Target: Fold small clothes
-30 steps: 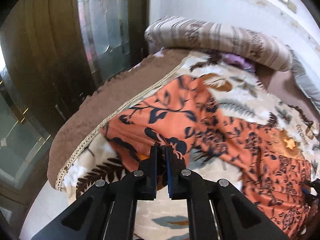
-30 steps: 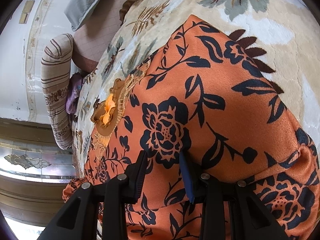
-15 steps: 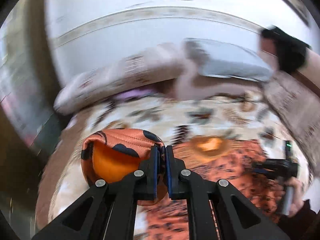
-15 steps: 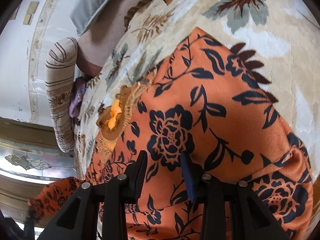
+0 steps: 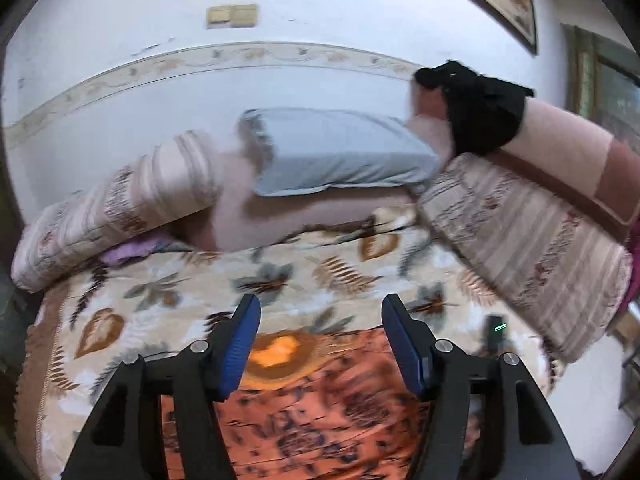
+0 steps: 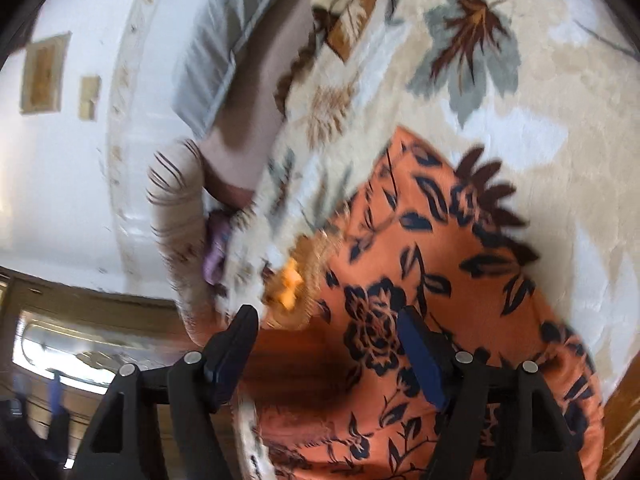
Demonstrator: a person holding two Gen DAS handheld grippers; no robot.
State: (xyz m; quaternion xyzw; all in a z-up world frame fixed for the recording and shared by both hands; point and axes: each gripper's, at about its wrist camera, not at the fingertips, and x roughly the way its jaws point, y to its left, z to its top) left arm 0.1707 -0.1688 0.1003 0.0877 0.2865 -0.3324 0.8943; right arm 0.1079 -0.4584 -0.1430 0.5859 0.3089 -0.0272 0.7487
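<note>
The orange flowered dress [image 5: 316,412] is spread flat on the bed blanket [image 5: 168,304]. It looks soft, light and floppy. Both the left claw [image 5: 320,344] and right claw [image 6: 326,354] are spread wide, nothing gripped. An edge or corner should be pinched.

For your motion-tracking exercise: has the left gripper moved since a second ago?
Yes. The left gripper has opened, released the orange garment, and swung from the bed's door-side edge to face the grey pillow.

Orange cloth top [image 6: 448,280], prob. satiny; plush blanket [image 6: 540,128].
</note>
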